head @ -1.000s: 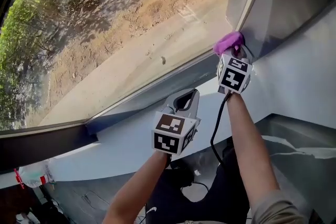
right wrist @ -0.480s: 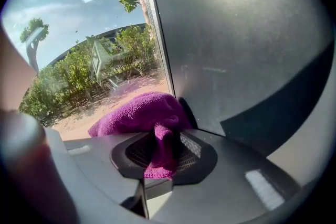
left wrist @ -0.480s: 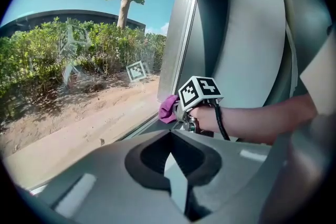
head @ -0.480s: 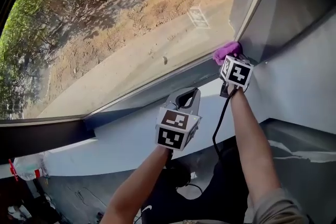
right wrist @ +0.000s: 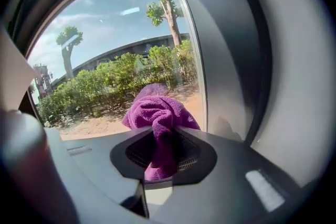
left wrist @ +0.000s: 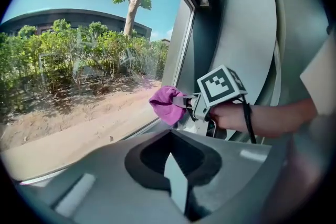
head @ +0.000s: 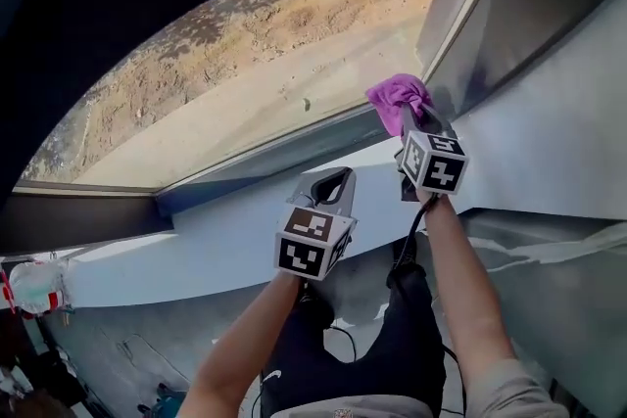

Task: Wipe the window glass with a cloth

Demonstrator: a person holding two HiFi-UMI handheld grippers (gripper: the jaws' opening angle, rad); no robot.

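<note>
Two hand-held tools work at a curved window. From the head view, the right tool [head: 407,116] is raised to the lower right corner of the window glass [head: 245,73], a bunched purple cloth [head: 396,94] clamped at its tip. The cloth sits where the pane meets the grey window frame [head: 470,24]; contact with the glass cannot be confirmed from here. The left tool [head: 336,181] is held lower and to the left, over the pale sill [head: 196,250], well apart from the cloth and pointed toward the window. Both bare forearms [head: 460,279] reach up from the bottom of the picture.

From the left gripper view, the left tool's jaws are drawn together with nothing between them. Ahead of them, the right tool [left wrist: 185,104] holds the cloth [left wrist: 165,105] at the pane's bottom corner, a hand [left wrist: 227,116] wrapped behind its marker cube. Shrubs, a tree and sandy ground show through the glass.

From the right gripper view, the right tool's jaws are closed on the cloth [right wrist: 159,115], one fold hanging down into the dark recess between them while the rest bulges out in front, close to the glass [right wrist: 115,55] and just beside the frame's upright edge [right wrist: 202,76].
</note>
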